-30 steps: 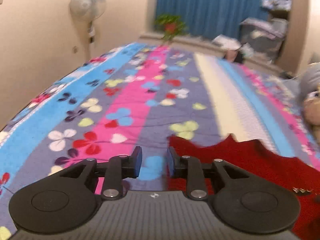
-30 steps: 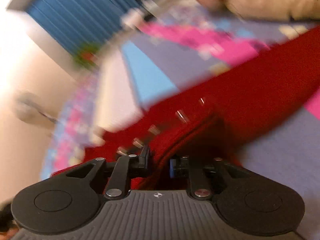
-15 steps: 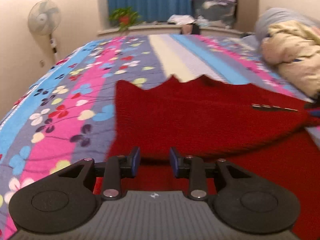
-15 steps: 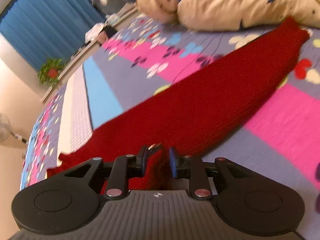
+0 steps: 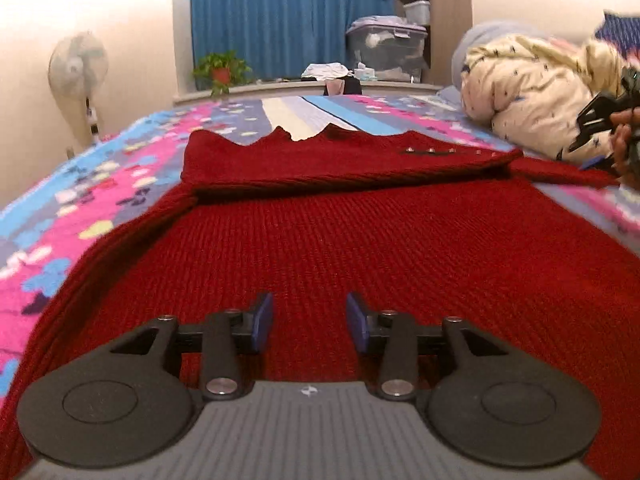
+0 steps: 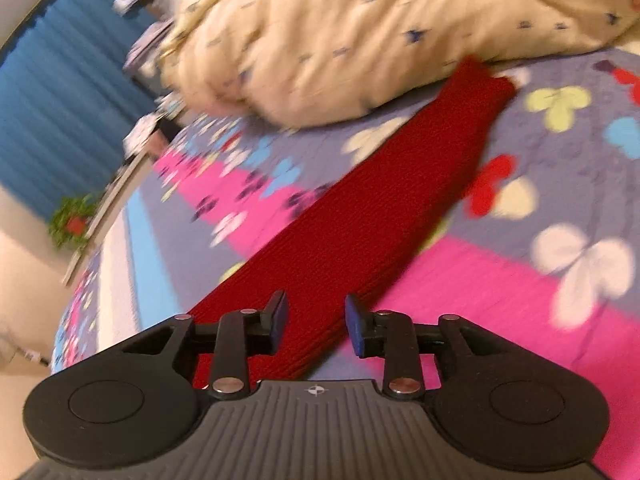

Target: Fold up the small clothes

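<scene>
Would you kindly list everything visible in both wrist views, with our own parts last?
sweater: one, dark red knit, spread on the bed, upper part folded over
sleeve: one, dark red, stretched toward the quilt
bedspread: one, striped with a floral print, under the sweater
quilt: one, cream, bunched beside the sleeve
curtain: one, blue, far wall
potted plant: one, green, windowsill
fan: one, white, standing at the far left
storage box: one, clear, by the curtain
left gripper: black, jaws apart, just been opening, nothing clamped
right gripper: black, jaws apart over the sleeve, just been opening

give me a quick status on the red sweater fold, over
Left gripper and right gripper open, jaws just been opening, nothing pinched. Red sweater flat on bed, one panel folded over, sleeve stretched out. Cream duvet at sleeve's end.
</scene>
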Action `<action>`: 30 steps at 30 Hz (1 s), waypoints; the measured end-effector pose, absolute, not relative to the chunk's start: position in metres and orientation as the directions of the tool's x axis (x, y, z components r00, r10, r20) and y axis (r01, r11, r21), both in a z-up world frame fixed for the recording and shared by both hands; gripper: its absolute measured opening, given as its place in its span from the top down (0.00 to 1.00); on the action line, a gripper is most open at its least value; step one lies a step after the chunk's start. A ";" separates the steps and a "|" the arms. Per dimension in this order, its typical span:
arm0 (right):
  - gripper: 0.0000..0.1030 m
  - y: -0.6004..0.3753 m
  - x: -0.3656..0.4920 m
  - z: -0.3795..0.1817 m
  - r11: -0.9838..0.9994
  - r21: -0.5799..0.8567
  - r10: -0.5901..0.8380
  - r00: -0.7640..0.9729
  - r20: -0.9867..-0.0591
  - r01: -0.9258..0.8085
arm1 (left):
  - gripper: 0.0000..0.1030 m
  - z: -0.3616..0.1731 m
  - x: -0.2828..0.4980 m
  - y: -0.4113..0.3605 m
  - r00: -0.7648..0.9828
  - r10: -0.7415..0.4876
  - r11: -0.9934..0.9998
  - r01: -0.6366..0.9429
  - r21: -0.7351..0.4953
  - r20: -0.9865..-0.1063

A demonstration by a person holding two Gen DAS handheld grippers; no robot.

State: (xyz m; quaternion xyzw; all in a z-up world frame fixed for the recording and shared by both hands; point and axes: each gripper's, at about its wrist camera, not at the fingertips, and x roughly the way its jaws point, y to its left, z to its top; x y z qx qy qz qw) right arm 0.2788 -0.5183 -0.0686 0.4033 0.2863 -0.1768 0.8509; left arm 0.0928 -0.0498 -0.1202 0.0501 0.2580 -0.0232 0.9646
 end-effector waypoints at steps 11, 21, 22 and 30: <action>0.53 -0.615 0.279 -0.120 0.445 0.656 -0.103 0.763 -0.639 0.610 | 0.54 -0.124 0.083 -0.061 0.877 0.007 0.989 0.064 0.131 -0.481; 0.87 -0.626 0.297 -0.119 0.486 0.643 -0.157 0.783 -0.602 0.592 | 0.54 -0.127 0.085 -0.058 0.878 0.001 0.991 0.065 0.121 -0.479; 0.87 -0.623 0.298 -0.113 0.500 0.633 -0.176 0.785 -0.593 0.590 | 0.54 -0.127 0.085 -0.058 0.878 0.000 0.991 0.065 0.119 -0.478; 0.88 -0.440 0.307 0.023 0.971 0.172 -0.131 0.973 -0.189 0.164 | 0.54 -0.129 0.085 -0.055 0.882 -0.005 0.991 0.066 0.114 -0.472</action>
